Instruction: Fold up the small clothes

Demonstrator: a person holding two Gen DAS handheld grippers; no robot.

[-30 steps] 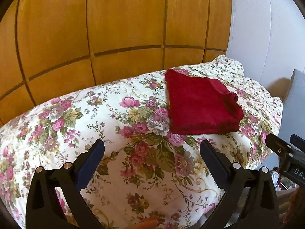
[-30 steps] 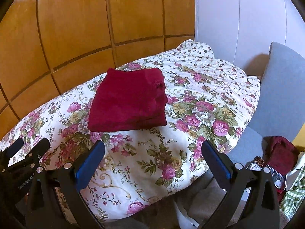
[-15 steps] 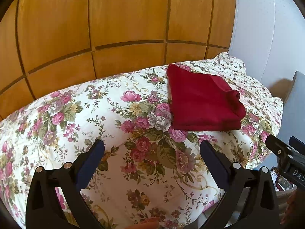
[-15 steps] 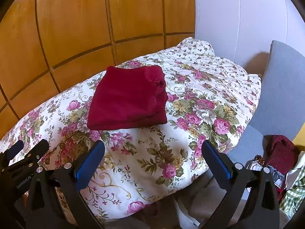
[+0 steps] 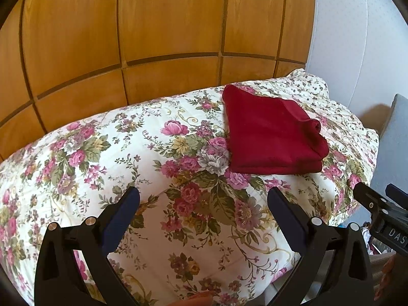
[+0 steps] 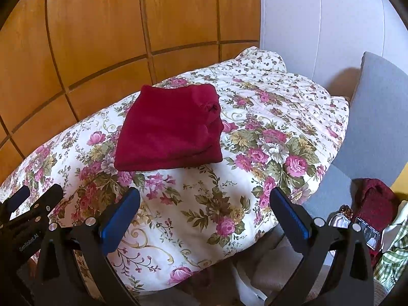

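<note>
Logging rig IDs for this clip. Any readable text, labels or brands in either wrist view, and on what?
"DAS": white letters, cut off by the frame edge, on the black body of the right gripper seen in the left wrist view.
"GenRobot.AI", as best it reads: small and slanted, on the black body of the left gripper seen in the right wrist view.
No text on the folded red garment or the floral quilt.
</note>
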